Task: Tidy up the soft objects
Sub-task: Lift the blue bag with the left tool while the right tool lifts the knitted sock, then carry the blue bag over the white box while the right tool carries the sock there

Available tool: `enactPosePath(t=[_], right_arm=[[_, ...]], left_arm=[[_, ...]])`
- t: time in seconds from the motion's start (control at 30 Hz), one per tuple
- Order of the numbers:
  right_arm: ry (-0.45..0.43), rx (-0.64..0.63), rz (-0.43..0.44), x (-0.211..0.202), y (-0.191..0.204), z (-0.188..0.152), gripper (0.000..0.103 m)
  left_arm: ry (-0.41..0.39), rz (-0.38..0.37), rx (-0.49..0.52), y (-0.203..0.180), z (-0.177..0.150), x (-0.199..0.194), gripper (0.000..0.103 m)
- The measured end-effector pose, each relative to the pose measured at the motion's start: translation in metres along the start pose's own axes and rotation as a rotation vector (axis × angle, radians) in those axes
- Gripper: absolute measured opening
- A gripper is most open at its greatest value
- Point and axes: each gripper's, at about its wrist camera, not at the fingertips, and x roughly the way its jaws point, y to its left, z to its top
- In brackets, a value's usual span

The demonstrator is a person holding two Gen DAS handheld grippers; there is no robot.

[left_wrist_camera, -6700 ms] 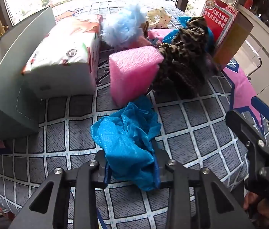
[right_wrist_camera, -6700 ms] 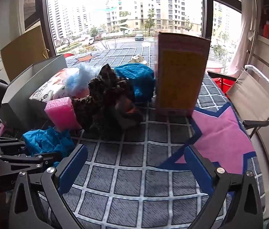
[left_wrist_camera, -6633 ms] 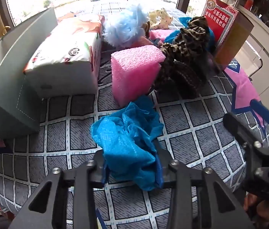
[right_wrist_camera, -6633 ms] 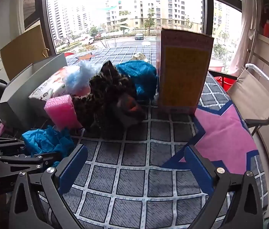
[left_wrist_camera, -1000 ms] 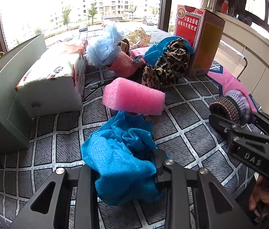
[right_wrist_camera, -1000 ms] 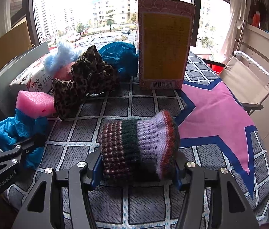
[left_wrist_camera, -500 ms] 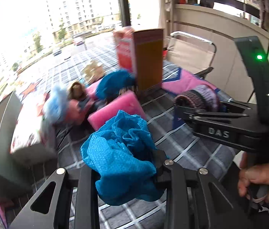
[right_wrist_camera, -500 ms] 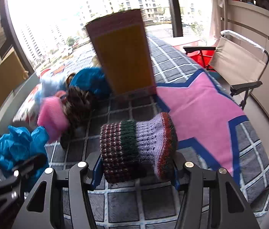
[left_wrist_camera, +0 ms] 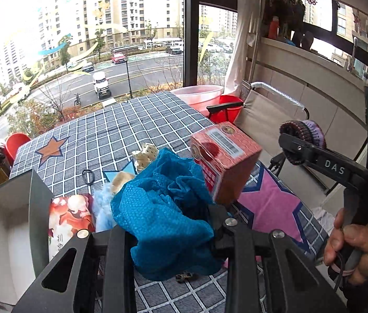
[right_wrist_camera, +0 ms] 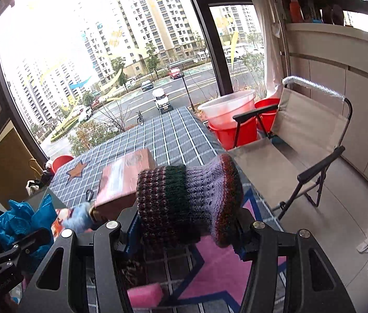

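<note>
Both grippers have risen above the table (left_wrist_camera: 121,120) since a second ago. Left gripper (left_wrist_camera: 168,237) clamps one blue mesh cloth (left_wrist_camera: 163,208); right gripper (right_wrist_camera: 184,229) clamps one knitted sleeve (right_wrist_camera: 189,198)

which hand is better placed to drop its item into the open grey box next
Left, probably. The left tool, shut on the blue mesh cloth, has the open grey box right beside it at the table's left edge. The right tool, holding the knitted sleeve, sits further right, over the pink star.
</note>
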Motion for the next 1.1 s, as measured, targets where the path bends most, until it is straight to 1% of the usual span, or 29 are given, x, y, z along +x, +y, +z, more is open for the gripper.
enactPosePath(t=[0.1, 0.13, 0.27, 0.3, 0.33, 0.4, 0.47, 0.5, 0.6, 0.7, 0.87, 1.0, 1.1], right_arm=[[-0.016, -0.016, 0.011, 0.007, 0.015, 0.027, 0.057], [-0.018, -0.031, 0.019, 0.01, 0.024, 0.035, 0.057], [-0.029, -0.105, 0.054, 0.018, 0.064, 0.048, 0.057], [-0.028, -0.129, 0.068, 0.019, 0.078, 0.05, 0.057], [-0.026, -0.151, 0.083, 0.02, 0.091, 0.048, 0.057], [-0.024, -0.2, 0.108, 0.02, 0.116, 0.044, 0.057], [-0.024, -0.254, 0.129, 0.021, 0.141, 0.04, 0.057], [-0.022, -0.278, 0.141, 0.022, 0.153, 0.036, 0.057], [-0.007, -0.33, 0.179, 0.024, 0.182, 0.024, 0.057], [0.005, -0.379, 0.206, 0.024, 0.203, 0.007, 0.057], [0.039, -0.446, 0.244, 0.027, 0.227, -0.018, 0.057], [0.075, -0.491, 0.281, 0.03, 0.247, -0.034, 0.057], [0.119, -0.499, 0.327, 0.034, 0.26, -0.045, 0.057]], left_arm=[[0.007, 0.048, -0.053, 0.024, 0.017, 0.01, 0.032], [0.008, 0.057, -0.068, 0.031, 0.018, 0.009, 0.032], [0.021, 0.12, -0.138, 0.066, 0.015, 0.005, 0.032], [0.025, 0.144, -0.148, 0.068, 0.025, 0.014, 0.032], [0.031, 0.162, -0.164, 0.074, 0.032, 0.02, 0.032], [0.045, 0.184, -0.207, 0.091, 0.027, 0.018, 0.032], [0.053, 0.204, -0.23, 0.104, 0.023, 0.017, 0.032], [0.059, 0.213, -0.246, 0.112, 0.017, 0.016, 0.032], [0.066, 0.223, -0.27, 0.122, 0.006, 0.008, 0.032], [0.063, 0.227, -0.294, 0.134, -0.007, -0.001, 0.032], [0.059, 0.238, -0.34, 0.153, -0.025, -0.015, 0.032], [0.049, 0.254, -0.368, 0.164, -0.038, -0.027, 0.032], [0.033, 0.265, -0.391, 0.174, -0.052, -0.04, 0.032]])
